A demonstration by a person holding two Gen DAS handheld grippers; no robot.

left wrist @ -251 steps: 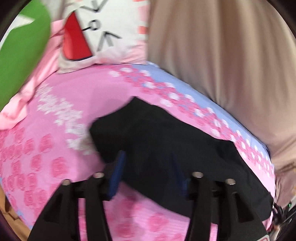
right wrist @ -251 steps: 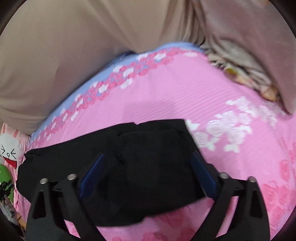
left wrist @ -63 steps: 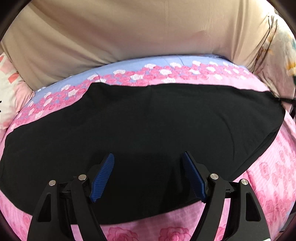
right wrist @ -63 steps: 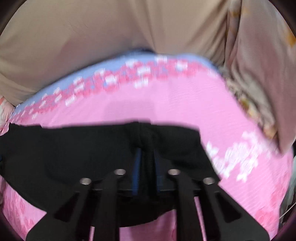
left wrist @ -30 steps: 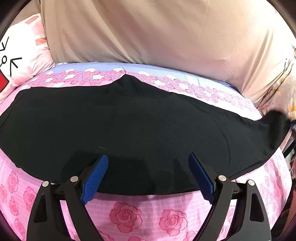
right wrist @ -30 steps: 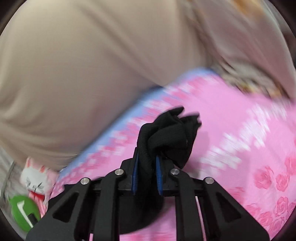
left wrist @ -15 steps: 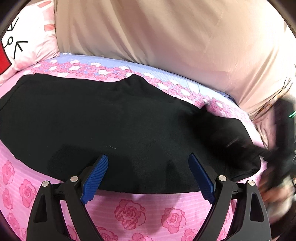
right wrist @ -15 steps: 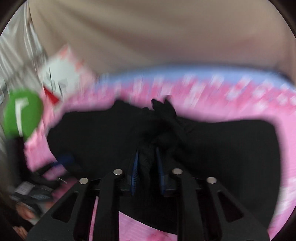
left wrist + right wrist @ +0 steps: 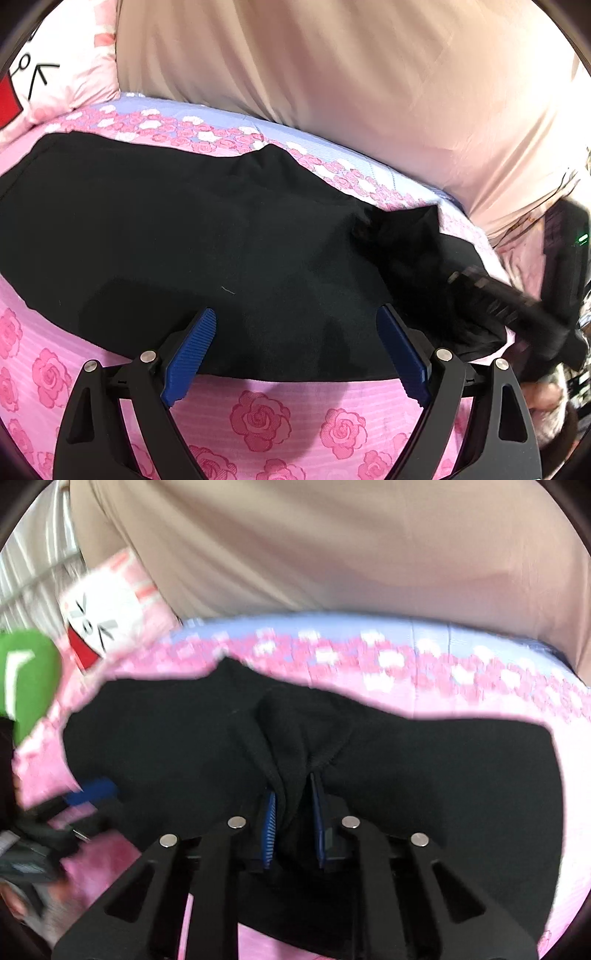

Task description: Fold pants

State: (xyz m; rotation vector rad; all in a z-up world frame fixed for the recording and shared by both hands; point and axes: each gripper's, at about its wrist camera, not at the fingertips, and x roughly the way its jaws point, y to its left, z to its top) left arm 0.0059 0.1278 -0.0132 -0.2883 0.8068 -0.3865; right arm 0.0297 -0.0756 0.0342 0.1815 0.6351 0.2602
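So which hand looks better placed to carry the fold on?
Probably the right. The right gripper is shut on a bunched end of the pants over the rest. The left gripper is open at their near edge, gripping nothing.

Pants (image 9: pixel 207 236) spread on bedsheet (image 9: pixel 258 417), cushion (image 9: pixel 332 74) behind, pillow (image 9: pixel 55 74) far left

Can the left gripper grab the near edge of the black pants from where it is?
Probably yes. The left gripper is open, and the black pants' near edge lies right between its fingers on the pink sheet, with nothing blocking.
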